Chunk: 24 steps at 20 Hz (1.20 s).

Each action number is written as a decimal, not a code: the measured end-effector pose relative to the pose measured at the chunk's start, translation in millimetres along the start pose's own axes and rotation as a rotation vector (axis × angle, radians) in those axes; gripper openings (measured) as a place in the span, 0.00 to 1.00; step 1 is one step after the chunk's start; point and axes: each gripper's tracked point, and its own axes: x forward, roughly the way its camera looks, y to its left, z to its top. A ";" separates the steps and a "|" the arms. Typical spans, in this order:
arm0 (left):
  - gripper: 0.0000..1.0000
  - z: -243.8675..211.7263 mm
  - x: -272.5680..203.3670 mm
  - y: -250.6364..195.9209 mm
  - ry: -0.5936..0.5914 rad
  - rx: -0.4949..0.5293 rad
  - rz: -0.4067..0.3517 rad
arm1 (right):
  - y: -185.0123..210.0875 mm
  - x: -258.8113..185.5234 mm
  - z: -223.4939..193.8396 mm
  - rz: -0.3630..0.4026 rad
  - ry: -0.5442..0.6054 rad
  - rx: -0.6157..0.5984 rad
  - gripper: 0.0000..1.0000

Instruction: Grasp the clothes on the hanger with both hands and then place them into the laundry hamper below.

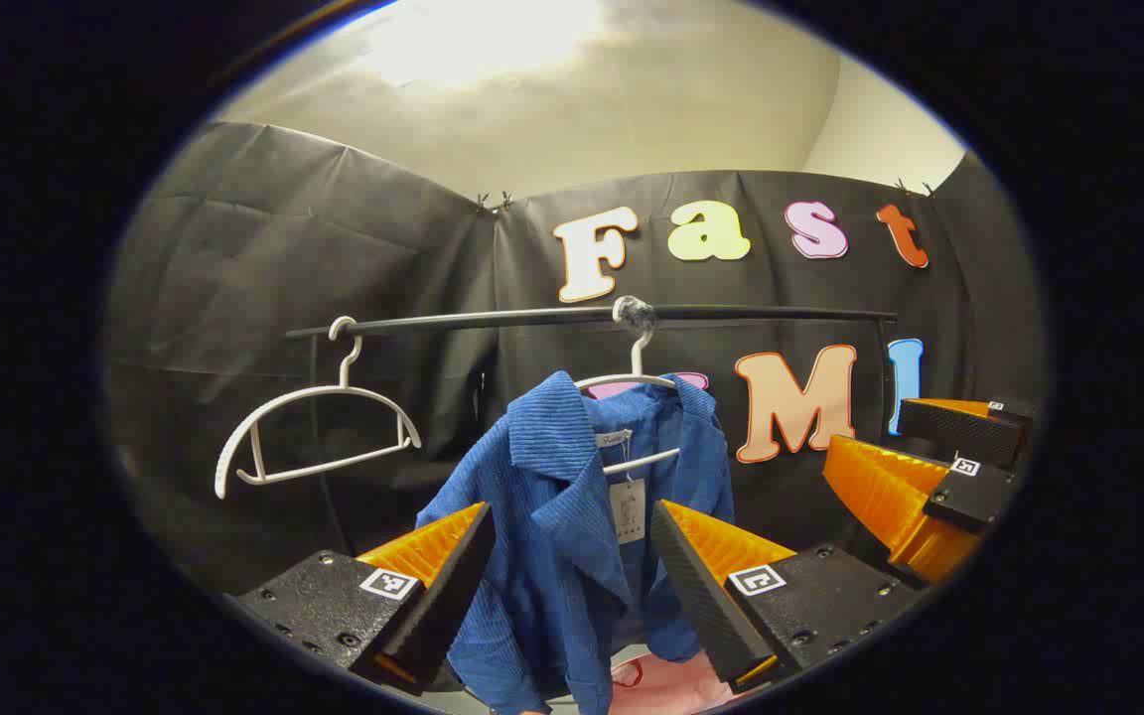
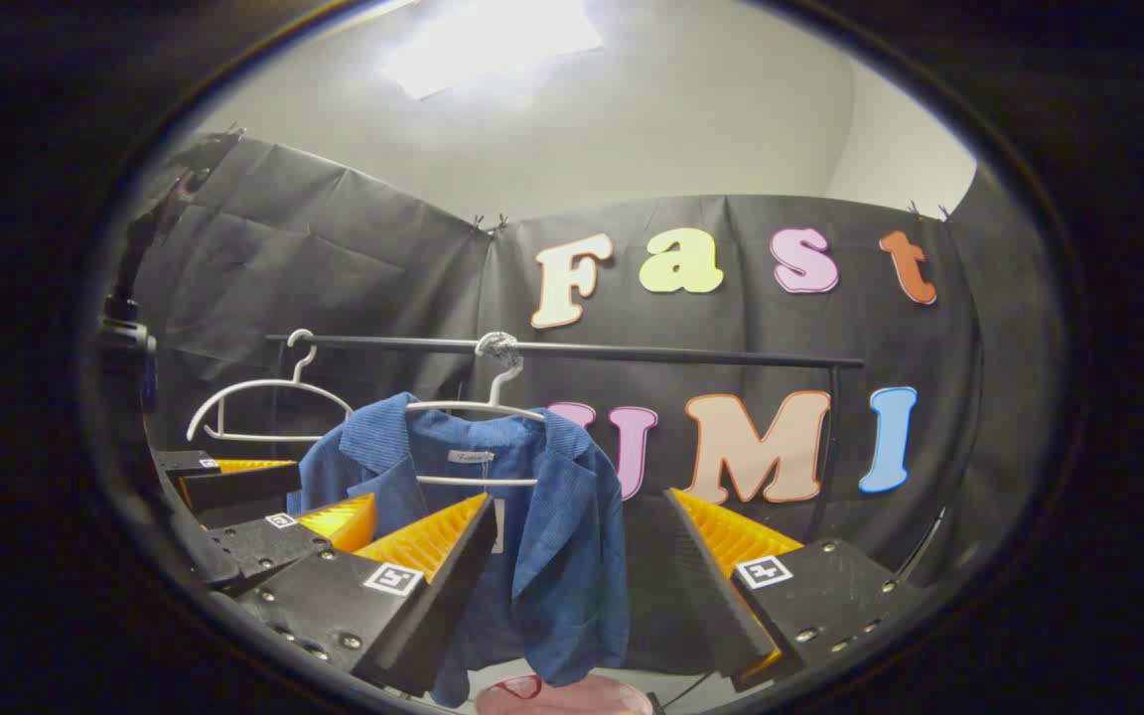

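**A:** In the booth, a blue shirt [image 1: 572,516] is hanging on a white hanger [image 1: 632,382] from the dark rail [image 1: 582,318], with an empty hanger [image 1: 319,432] hooked farther along the rail. Where are the tools sitting?

**B:** The left gripper [image 1: 572,566] is facing the shirt front with its jaws spread wide and nothing between them. The right gripper [image 2: 577,556] is also gaping, empty, framing the shirt's hem side in the right gripper view. Something pink [image 2: 562,695] is peeking in below, likely the hamper, though too little is showing to be sure.

**A:** How is the cloth looking to handle?

**B:** It is looking light, soft and ribbed, so it is probably going to drape and slide rather than hold shape. Each shoulder, just beside the collar [image 1: 547,442], is seeming the sound place to pinch, so the shirt lifts clear of the hanger's arms.
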 end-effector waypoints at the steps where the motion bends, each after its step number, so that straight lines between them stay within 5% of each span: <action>1: 0.99 -0.2 0.1 -2.7 0.005 0.001 -0.008 | -2.7 -2.0 -0.4 -0.008 0.004 -0.010 0.94; 14: 0.98 -10.3 3.6 -12.8 0.032 0.023 0.007 | -8.2 -7.3 -16.2 -0.003 0.049 -0.009 0.99; 24: 0.98 -39.2 38.9 -13.1 0.092 0.020 0.112 | -40.6 -10.3 -23.1 -0.055 0.061 -0.030 0.99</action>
